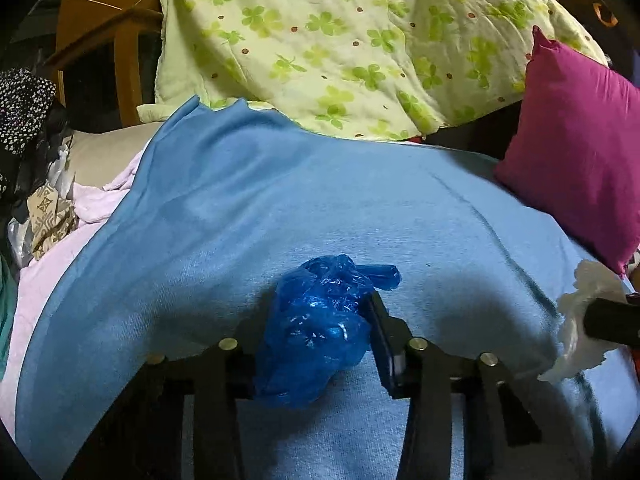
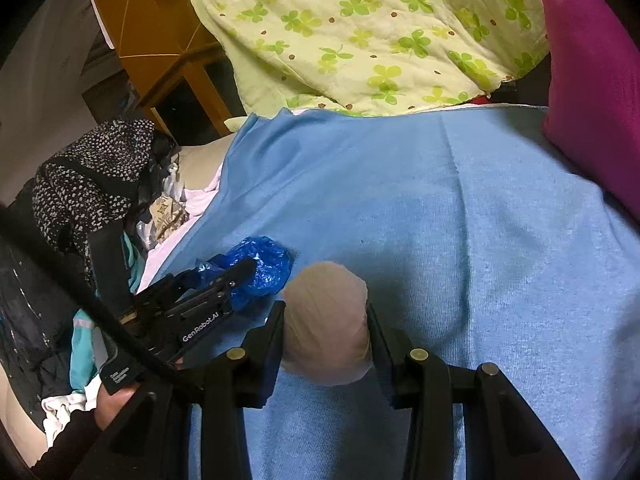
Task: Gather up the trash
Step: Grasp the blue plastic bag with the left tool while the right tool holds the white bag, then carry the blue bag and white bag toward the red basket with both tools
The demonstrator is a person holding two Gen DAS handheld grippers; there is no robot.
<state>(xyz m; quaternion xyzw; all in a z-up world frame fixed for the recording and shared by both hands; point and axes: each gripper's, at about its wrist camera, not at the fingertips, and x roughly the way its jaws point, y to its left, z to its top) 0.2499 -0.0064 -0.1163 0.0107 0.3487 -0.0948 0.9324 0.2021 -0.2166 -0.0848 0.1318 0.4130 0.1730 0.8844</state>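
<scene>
My left gripper is shut on a crumpled blue plastic bag just above the blue bedsheet. The bag and the left gripper also show in the right wrist view, at left. My right gripper is shut on a crumpled white tissue wad, held over the sheet. In the left wrist view the tissue and a dark right finger show at the right edge.
A green clover-print quilt lies at the back of the bed. A magenta pillow is at right. A heap of clothes and pink cloth lies at left. A wooden stand is behind.
</scene>
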